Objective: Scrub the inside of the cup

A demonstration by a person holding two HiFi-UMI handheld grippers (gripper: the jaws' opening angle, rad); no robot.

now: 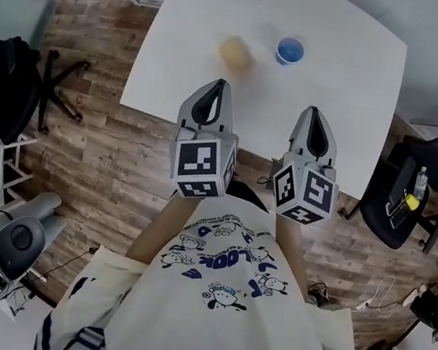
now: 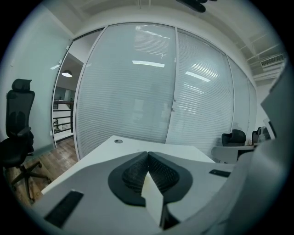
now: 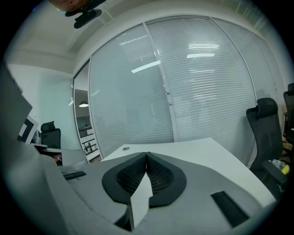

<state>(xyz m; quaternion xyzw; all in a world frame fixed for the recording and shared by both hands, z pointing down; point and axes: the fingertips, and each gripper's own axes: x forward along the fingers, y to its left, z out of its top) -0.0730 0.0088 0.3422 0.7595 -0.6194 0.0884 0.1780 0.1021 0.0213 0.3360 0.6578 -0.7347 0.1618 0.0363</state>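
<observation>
White counter (image 1: pixel 359 94): sponge (image 1: pixel 236 52) at 9 o'clock of blue cup (image 1: pixel 290 51). Left gripper (image 1: pixel 217 86) and right gripper (image 1: pixel 313 113) have fingers closed, empty. Each probably lined up on its target: left for sponge, right for cup.

Table (image 1: pixel 336 82) was plain white. Cup (image 1: pixel 290 51) was blue, the sponge (image 1: pixel 236 51) beside it yellow. Left gripper (image 1: pixel 218 82) and right gripper (image 1: pixel 313 109) were both light grey with black trim; pads (image 2: pixel 135 172) were black with a fine mesh pattern. Each marker cube (image 1: pixel 201 167) carried black-and-white square patterns. Shirt (image 1: pixel 212 311) was cream with a dark blue cartoon print. Floor (image 1: pixel 111 168) was brown wood planks, mottled. Office chair (image 1: pixel 0 81) was black. Blinds (image 2: pixel 133 92) were pale grey with thin horizontal stripes.
</observation>
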